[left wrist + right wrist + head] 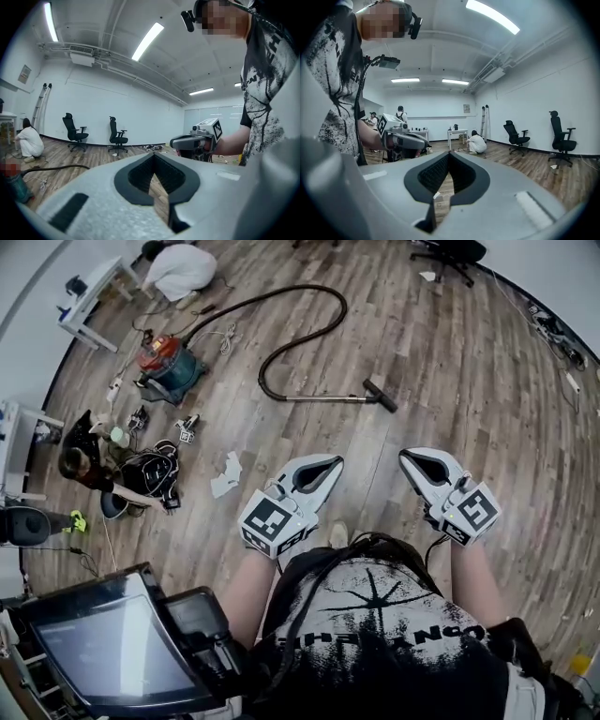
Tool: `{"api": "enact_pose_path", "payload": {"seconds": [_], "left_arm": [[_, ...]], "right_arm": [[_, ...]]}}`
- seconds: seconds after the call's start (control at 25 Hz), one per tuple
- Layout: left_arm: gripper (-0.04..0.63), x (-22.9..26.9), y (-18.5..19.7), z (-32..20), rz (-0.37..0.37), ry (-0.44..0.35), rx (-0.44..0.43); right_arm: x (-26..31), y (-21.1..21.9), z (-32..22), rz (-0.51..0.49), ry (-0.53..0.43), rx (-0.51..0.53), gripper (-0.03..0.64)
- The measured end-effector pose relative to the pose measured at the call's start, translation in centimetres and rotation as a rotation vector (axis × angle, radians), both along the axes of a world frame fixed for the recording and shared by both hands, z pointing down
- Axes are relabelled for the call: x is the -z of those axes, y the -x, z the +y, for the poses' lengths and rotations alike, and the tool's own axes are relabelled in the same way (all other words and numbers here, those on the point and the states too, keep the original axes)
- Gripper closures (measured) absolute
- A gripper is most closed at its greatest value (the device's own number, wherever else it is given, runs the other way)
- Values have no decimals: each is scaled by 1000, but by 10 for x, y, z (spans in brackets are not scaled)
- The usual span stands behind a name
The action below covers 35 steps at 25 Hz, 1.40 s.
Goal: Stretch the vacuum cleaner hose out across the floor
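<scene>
Taking vacuum cleaner (171, 369) as reference, parked on wood floor (450, 362). Hose (298, 287) comes off vacuum cleaner, swings out in a big loop, curls back, then ends in a straight wand with floor nozzle (380, 396) well apart from vacuum cleaner. So yeah, curved, not laid out straight. Left gripper (330, 463) and right gripper (409, 457) are both way off from vacuum cleaner, past nozzle, up near holder's body. Jaws on both clenched tight, tips meeting, nothing pinched. Person in white (181, 268) crouches just beyond vacuum cleaner.
</scene>
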<state>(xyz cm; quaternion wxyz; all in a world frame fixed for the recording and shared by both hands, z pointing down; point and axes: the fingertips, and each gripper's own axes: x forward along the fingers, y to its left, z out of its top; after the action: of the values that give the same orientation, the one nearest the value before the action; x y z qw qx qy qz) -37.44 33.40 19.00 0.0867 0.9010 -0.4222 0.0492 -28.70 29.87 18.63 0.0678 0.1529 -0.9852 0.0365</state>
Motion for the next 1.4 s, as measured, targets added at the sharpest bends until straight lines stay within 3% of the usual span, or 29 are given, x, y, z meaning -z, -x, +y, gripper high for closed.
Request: {"api": "enact_pose_path", "payload": {"seconds": [0.68, 0.96, 1.4], "left_arm": [[595, -22, 31, -86, 28, 54, -18], [595, -15, 44, -163, 22, 57, 53], [595, 2, 63, -296, 50, 66, 237]], "right_arm": [[-14, 34, -83, 25, 33, 2, 609], [-4, 59, -169, 13, 28, 95, 609], [15, 80, -324, 20, 29, 276, 609]]}}
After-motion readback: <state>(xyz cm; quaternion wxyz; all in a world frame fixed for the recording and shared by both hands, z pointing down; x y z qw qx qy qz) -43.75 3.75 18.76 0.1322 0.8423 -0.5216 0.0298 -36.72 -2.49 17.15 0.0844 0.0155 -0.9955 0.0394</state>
